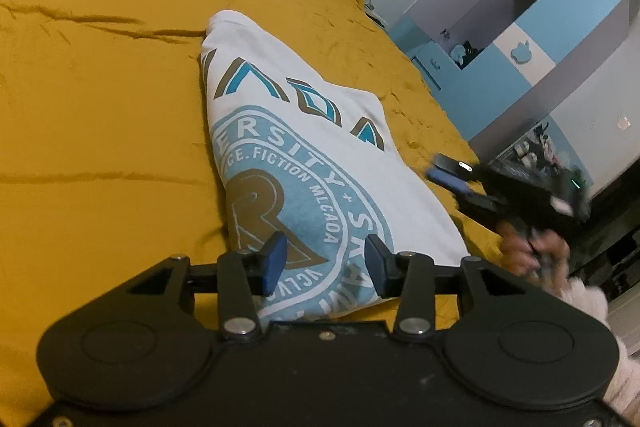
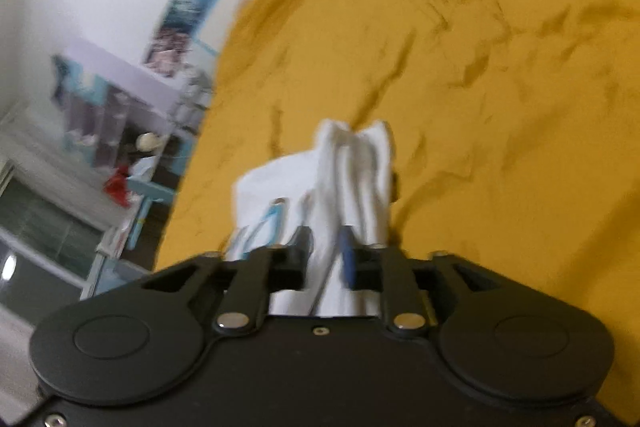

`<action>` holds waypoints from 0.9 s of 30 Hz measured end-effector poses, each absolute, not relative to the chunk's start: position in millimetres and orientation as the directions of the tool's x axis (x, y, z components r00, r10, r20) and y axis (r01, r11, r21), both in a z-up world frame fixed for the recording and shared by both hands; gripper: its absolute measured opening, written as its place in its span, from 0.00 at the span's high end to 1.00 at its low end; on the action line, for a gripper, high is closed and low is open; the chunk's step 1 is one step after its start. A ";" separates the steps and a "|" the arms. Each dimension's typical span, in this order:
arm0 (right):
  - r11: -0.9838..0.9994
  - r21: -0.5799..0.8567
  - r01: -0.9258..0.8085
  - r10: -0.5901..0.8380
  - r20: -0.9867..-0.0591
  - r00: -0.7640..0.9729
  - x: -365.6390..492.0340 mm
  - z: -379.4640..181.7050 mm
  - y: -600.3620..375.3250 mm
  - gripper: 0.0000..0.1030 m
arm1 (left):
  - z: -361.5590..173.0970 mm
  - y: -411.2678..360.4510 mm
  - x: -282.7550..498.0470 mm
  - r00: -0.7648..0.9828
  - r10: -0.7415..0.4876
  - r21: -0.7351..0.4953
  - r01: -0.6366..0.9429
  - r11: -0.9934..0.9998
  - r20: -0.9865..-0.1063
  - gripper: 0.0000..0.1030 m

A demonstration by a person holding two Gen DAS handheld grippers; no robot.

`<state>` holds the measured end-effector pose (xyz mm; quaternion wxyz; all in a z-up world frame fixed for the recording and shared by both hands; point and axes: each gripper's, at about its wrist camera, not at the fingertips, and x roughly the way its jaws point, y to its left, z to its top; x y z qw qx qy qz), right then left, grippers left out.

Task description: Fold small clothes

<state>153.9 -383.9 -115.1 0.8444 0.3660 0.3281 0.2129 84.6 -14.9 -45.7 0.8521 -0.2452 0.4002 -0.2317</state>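
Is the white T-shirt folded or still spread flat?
Folded: the white T-shirt lies as a narrow panel on the yellow bedspread, its printed letters cut off.

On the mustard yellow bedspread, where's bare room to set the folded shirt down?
The mustard yellow bedspread lies bare left of the white printed T-shirt and beyond it. It is crowded on the right: the right gripper sits by the bed's edge. The left gripper hovers open over the shirt.
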 end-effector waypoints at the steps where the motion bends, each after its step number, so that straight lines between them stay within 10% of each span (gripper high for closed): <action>1: 0.652 0.738 -0.174 0.622 -0.389 0.680 140.7 -107.5 -384.8 0.76 | -46.3 -17.3 84.9 0.574 -0.591 -0.605 0.198 0.771 -0.567 0.57; 8: 0.776 0.526 -0.348 0.618 -0.522 0.588 92.1 -91.1 -371.2 0.76 | -45.4 -22.7 80.4 0.584 -0.579 -0.589 0.202 0.783 -0.569 0.54; 27: 0.697 0.569 -0.437 0.715 -0.510 0.478 118.5 -110.3 -352.1 0.78 | -45.3 -35.6 80.7 0.582 -0.547 -0.549 0.197 0.813 -0.601 0.50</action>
